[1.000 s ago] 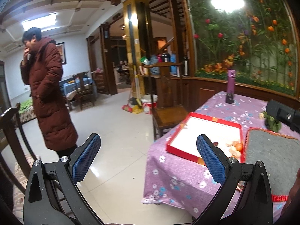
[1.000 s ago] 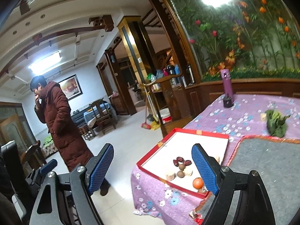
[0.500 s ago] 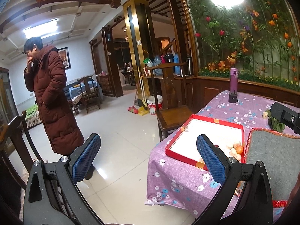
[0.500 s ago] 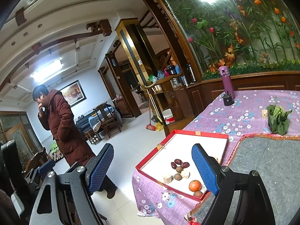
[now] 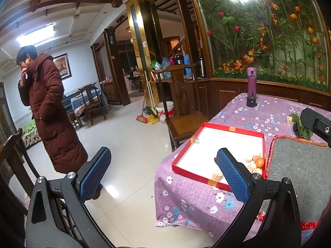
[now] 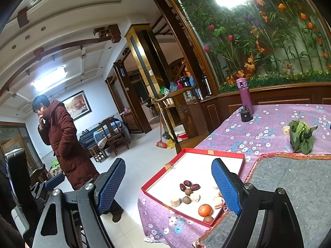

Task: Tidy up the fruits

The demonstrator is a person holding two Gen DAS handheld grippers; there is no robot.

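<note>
Left wrist view: one red tray (image 5: 227, 128) on the purple tablecloth (image 5: 186, 202), holding one orange (image 5: 259, 162) and several pale pieces at its near right corner, partly hidden behind the right pad. One purple flask (image 5: 251, 82) far; one grey mat (image 5: 298, 165) right. Left gripper (image 5: 163, 175) spread wide, empty.

Right wrist view: one orange (image 6: 205, 210), three red dates (image 6: 189, 185), two brown round fruits, several pale pieces. One leafy bunch (image 6: 301, 136) far right. Right gripper (image 6: 168, 188) spread wide, empty, touching nothing.
</note>
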